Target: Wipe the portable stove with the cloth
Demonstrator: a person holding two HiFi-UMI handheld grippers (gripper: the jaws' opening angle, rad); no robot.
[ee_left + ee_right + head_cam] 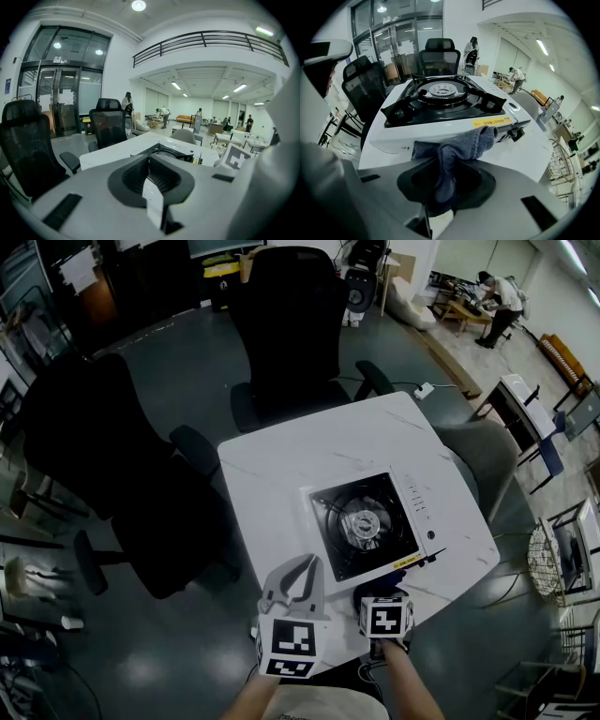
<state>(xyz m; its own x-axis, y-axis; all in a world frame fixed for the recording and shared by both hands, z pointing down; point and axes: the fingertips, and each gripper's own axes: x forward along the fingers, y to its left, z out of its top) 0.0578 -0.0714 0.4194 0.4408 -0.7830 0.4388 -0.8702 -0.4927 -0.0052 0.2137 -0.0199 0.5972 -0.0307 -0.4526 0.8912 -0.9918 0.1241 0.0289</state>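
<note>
Grey cloth [461, 143] is clamped in right hand-held gripper [444, 180] at portable stove's [440, 101] near edge on the desk [272, 474]; left hand-held gripper [157, 174] is seen closed, empty.

Setting: a large open-plan office or lab hall.

Indicators:
- Black mesh-back office chairs [286, 324] stand around a white table [272, 474] on a dark polished floor [178, 362].
- Glazed entrance doors [61, 101] close one side.
- A mezzanine railing [206, 40] runs above the main level.
- Ceiling strip lights [239, 87] are fitted.
- In the background, a person [499, 298] bends over a workbench [464, 307].
</note>
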